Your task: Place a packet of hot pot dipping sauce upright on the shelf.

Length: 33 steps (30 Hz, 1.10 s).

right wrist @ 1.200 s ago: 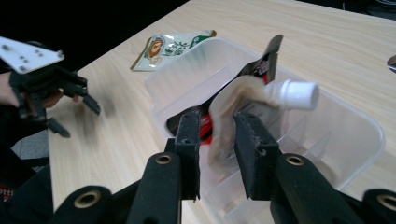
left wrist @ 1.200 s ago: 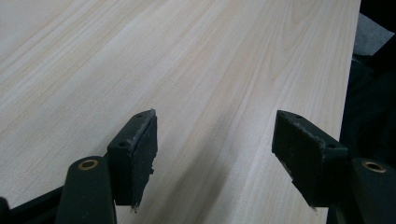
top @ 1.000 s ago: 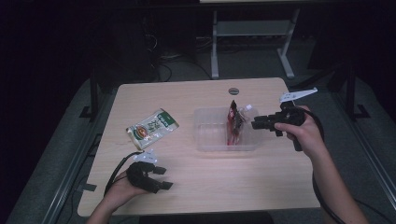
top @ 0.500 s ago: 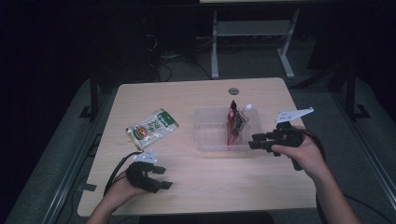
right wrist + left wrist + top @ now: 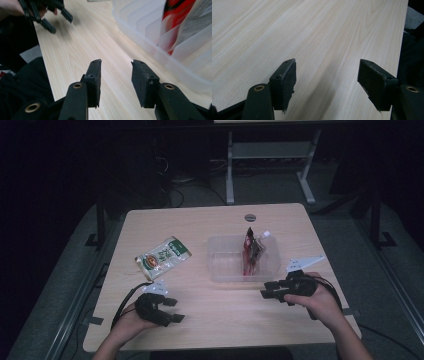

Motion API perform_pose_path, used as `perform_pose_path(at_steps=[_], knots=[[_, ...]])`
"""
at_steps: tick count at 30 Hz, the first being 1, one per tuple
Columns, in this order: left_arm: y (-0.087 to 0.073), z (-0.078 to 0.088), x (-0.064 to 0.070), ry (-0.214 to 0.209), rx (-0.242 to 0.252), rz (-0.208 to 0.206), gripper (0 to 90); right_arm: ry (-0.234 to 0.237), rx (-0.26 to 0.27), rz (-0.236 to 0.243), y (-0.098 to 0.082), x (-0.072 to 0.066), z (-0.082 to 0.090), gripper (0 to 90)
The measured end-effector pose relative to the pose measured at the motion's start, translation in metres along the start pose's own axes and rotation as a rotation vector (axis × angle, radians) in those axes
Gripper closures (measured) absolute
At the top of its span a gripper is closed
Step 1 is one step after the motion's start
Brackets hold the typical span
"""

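Observation:
A clear plastic bin (image 5: pixel 225 265) stands right of the table's middle, with a red pouch (image 5: pixel 249 251) upright inside it. A green snack bag (image 5: pixel 163 256) lies flat to its left. My right gripper (image 5: pixel 264 290) hovers low just in front of the bin's near right corner, pointing left, open and empty. In the right gripper view the jaws (image 5: pixel 116 80) stand apart over bare wood, with the bin's wall (image 5: pixel 160 50) and the red pouch (image 5: pixel 175 12) at the right. My left gripper (image 5: pixel 175 310) rests near the front left edge, open with nothing between its jaws (image 5: pixel 327 80).
The light wooden table (image 5: pixel 210 220) has a round cable hole (image 5: pixel 250 217) at its back. Its right edge shows in the left gripper view (image 5: pixel 403 37). A metal desk frame (image 5: pixel 270 155) stands on the dark floor behind.
My right gripper has come down and toward the near edge, from beside the bin's right rim to low over the table in front of it. The left gripper has stayed put.

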<state>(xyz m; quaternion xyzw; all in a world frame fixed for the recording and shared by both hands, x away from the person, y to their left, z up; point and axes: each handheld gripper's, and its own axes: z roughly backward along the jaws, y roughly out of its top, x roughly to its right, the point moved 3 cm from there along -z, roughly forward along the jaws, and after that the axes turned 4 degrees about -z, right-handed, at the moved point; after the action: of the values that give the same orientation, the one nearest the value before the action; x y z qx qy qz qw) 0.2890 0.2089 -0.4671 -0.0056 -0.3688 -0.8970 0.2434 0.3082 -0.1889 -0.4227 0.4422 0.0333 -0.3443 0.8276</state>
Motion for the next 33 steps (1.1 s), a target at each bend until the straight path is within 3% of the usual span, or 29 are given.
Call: perform_pose_path(at_steps=[9, 19, 23, 27, 33], knots=[[-0.002, 0.001, -0.003, 0.010, 0.004, 0.009, 30.9, -0.021, -0.052, 0.011, -0.023, -0.006, -0.016, 55.9], [0.002, 0.005, -0.009, 0.038, 0.010, 0.005, 30.9, -0.027, -0.069, 0.030, -0.026, -0.006, -0.022, 53.1], [0.008, 0.008, -0.016, 0.065, 0.015, -0.001, 31.0, -0.026, -0.068, 0.028, -0.027, -0.005, -0.021, 52.4], [0.016, 0.013, -0.027, 0.086, 0.039, 0.021, 32.8, -0.030, -0.070, 0.026, -0.028, -0.005, -0.021, 51.9], [0.027, 0.023, -0.045, 0.150, 0.054, 0.030, 33.4, -0.021, -0.071, 0.026, -0.028, -0.006, -0.021, 51.6]])
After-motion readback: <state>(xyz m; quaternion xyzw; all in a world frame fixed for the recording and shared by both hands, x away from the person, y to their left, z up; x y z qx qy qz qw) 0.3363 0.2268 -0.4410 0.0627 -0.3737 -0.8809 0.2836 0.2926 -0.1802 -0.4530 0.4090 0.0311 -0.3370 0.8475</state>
